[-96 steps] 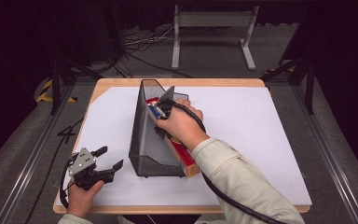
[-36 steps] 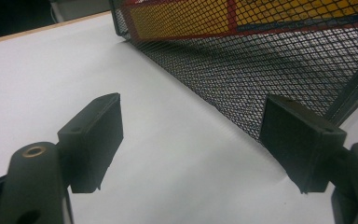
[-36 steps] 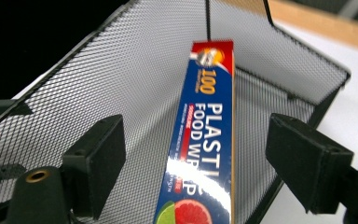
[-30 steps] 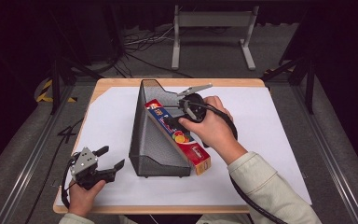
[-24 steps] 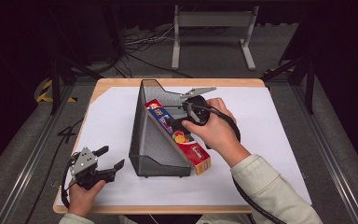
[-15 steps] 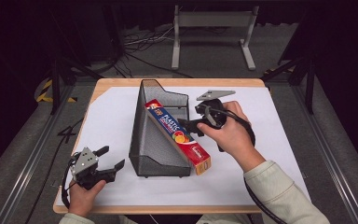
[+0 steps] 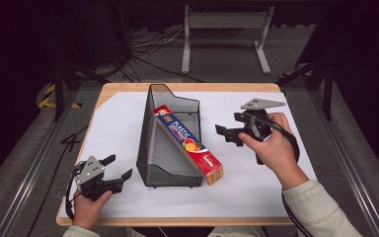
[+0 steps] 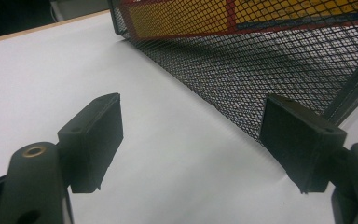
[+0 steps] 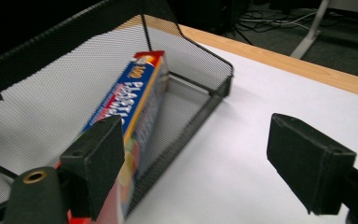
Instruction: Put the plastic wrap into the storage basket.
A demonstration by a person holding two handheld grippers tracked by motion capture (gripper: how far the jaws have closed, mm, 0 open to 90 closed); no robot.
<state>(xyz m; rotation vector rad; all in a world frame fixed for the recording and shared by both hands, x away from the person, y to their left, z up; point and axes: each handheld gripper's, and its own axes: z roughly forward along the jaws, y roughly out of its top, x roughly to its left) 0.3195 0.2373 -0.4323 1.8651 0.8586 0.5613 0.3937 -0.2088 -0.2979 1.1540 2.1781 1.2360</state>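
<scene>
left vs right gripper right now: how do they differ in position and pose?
The left gripper sits low at the table's near left corner, just left of the mesh basket; the right gripper is on the basket's other side, farther back. The left one points at the basket's outer mesh wall; the right one looks toward the plastic wrap box leaning inside the basket. Both have jaws spread open and hold nothing.

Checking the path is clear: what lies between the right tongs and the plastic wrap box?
Bare white table cover. In the high view nothing sits between the right tongs and the plastic wrap box leaning in the mesh basket.
</scene>
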